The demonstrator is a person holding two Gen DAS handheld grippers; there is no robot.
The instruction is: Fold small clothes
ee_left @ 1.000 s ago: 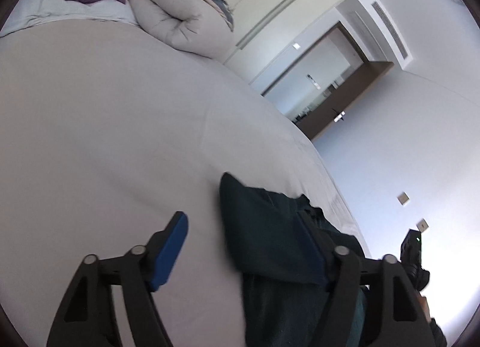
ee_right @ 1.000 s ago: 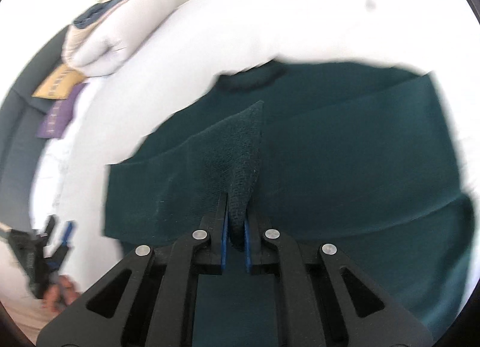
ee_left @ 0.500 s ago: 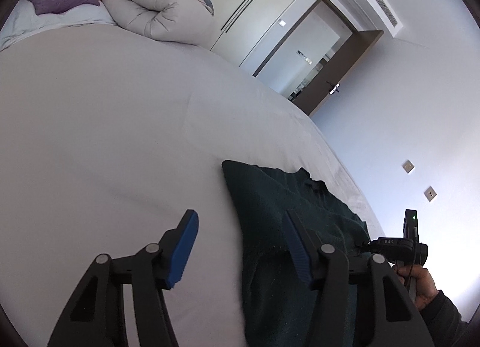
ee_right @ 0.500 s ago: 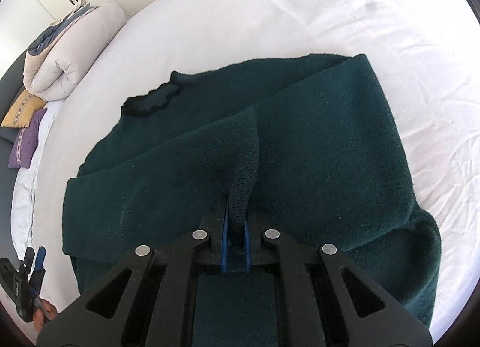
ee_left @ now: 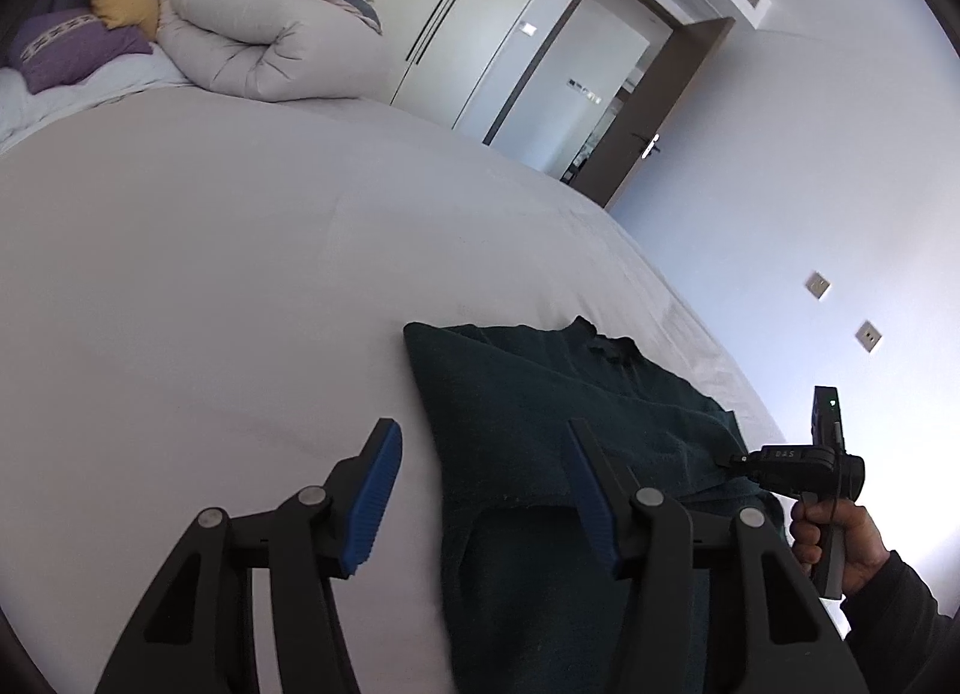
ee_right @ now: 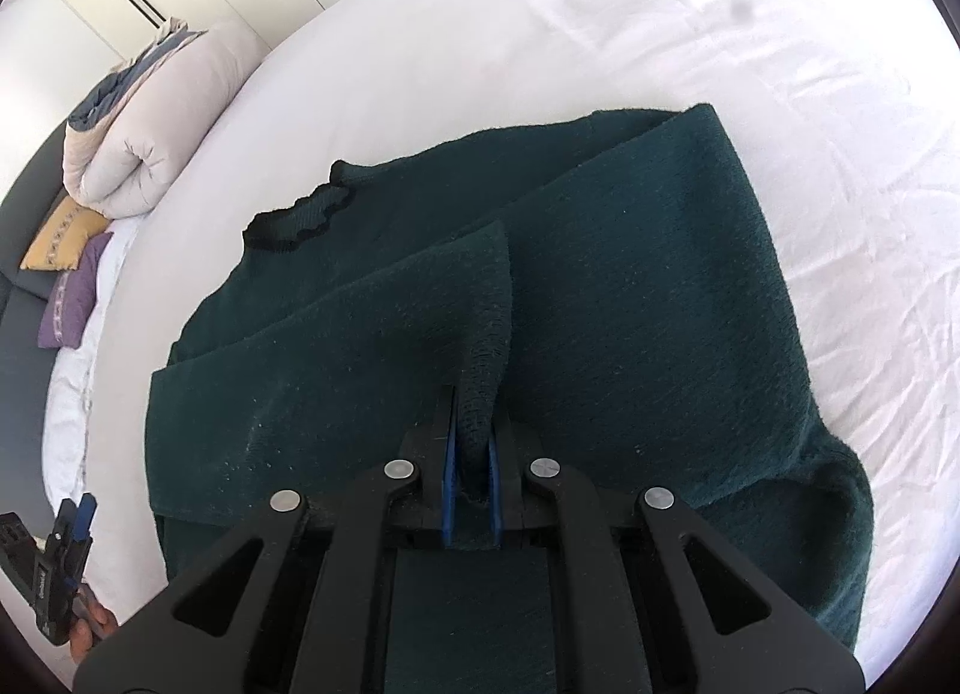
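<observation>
both fingers matter: my right gripper (ee_right: 471, 475) pinches the sweater (ee_right: 630, 286) sleeve; left gripper (ee_left: 486, 490) gapes empty. i'd lay it flat across.

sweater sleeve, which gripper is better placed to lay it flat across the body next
Right. The right gripper is already shut on the sleeve of the green sweater, holding it over the body. The left gripper is open with nothing between its fingers, at the sweater's edge.

From the left wrist we look low across the bed (ee_left: 240, 274); from the right, steeply down; both share the sweater (ee_right: 630, 304).
</observation>
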